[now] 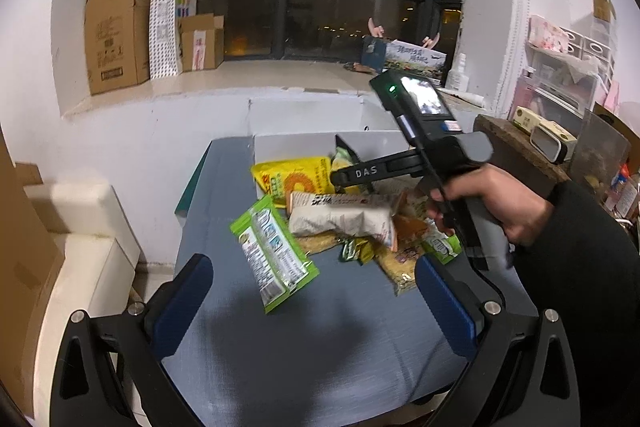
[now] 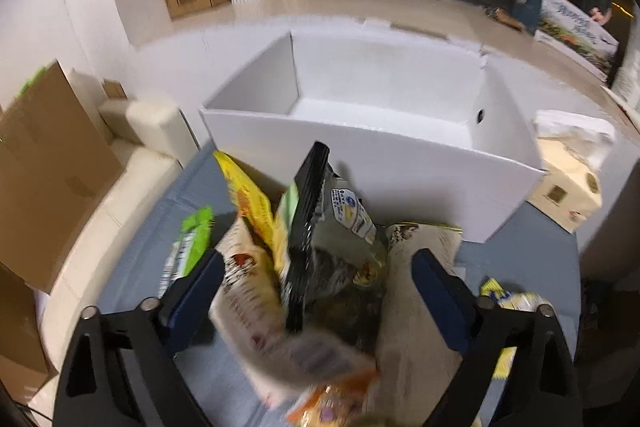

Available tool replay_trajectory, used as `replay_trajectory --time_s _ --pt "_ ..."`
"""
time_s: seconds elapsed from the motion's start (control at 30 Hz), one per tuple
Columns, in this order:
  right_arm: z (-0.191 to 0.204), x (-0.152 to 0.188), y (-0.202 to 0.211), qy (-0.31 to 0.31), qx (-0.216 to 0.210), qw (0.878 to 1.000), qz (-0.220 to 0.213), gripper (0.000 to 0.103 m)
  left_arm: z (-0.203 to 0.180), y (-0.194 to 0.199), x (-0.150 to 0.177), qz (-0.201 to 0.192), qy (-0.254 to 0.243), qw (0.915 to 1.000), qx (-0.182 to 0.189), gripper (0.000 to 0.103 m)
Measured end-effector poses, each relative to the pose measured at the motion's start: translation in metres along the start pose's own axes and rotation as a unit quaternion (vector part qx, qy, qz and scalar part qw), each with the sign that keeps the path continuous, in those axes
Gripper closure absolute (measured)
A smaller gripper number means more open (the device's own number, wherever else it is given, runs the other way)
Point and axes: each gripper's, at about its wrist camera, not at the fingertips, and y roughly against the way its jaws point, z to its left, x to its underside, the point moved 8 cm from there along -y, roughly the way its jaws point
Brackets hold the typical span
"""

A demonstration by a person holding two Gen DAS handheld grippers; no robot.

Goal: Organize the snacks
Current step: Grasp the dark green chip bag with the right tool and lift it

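A pile of snack packets lies on the blue-grey table (image 1: 320,347) in front of an open white box (image 1: 296,143) (image 2: 360,163), whose inside shows nothing. The pile holds a yellow packet (image 1: 296,179) (image 2: 244,195), a white packet (image 1: 340,219) (image 2: 256,307) and a green packet (image 1: 276,255) (image 2: 192,239). A hand (image 1: 496,203) holds my right gripper (image 1: 340,177) (image 2: 318,283) tilted down over the pile. Its pads stand apart astride the white packet, a dark packet (image 2: 344,247) and a black upright strip (image 2: 308,219). My left gripper (image 1: 312,307) is open just short of the green packet.
Cardboard boxes (image 1: 116,35) stand on the windowsill behind the white box. Cream foam blocks (image 1: 80,227) and brown cardboard sit left of the table. A cluttered shelf (image 1: 560,99) is at the right. A small printed carton (image 2: 568,195) lies right of the white box.
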Motion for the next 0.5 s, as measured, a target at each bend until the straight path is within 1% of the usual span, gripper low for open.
replay_trajectory --time_s 0.03,0.07,0.1,0.13,0.17,0.2,0.23,0.3,0.4,0.5 --pt "0.000 0.001 -0.011 0.002 -0.001 1.000 0.016 0.043 0.002 -0.002 0.002 0.002 0.002 1.0000 0.001 0.000" --pt "-0.001 0.005 -0.022 0.002 -0.001 0.999 0.041 0.052 0.003 -0.003 0.004 0.003 0.003 1.0000 0.001 0.000" --pt "-0.002 0.007 -0.028 0.001 -0.001 0.999 0.053 0.060 0.004 -0.005 0.006 0.005 0.005 1.0000 0.001 0.000" --pt "-0.001 0.010 -0.031 0.004 -0.012 0.998 0.057 0.078 0.006 -0.007 0.007 0.008 0.007 0.9999 0.002 0.000" --pt "0.000 0.012 -0.031 0.007 -0.015 0.998 0.056 0.078 0.006 -0.009 0.008 0.009 0.009 0.9999 0.003 0.000" --pt "-0.002 0.015 -0.030 0.009 -0.008 0.999 0.051 0.080 0.006 -0.011 0.009 0.011 0.011 0.9999 0.004 0.000" --pt "-0.004 0.016 -0.027 0.005 -0.008 0.999 0.048 0.081 0.007 -0.013 0.009 0.012 0.014 0.9998 0.005 0.000" --pt "-0.006 0.018 -0.020 -0.005 -0.024 0.999 0.036 0.081 0.007 -0.018 0.009 0.015 0.016 0.9997 0.007 0.000" --pt "-0.013 0.020 0.000 -0.015 -0.026 0.999 0.011 0.081 0.005 -0.028 0.009 0.019 0.021 0.9995 0.012 0.000" --pt "-0.024 0.017 0.027 -0.035 -0.035 0.999 -0.021 0.081 0.005 -0.045 0.011 0.033 0.028 0.9988 0.021 0.000"
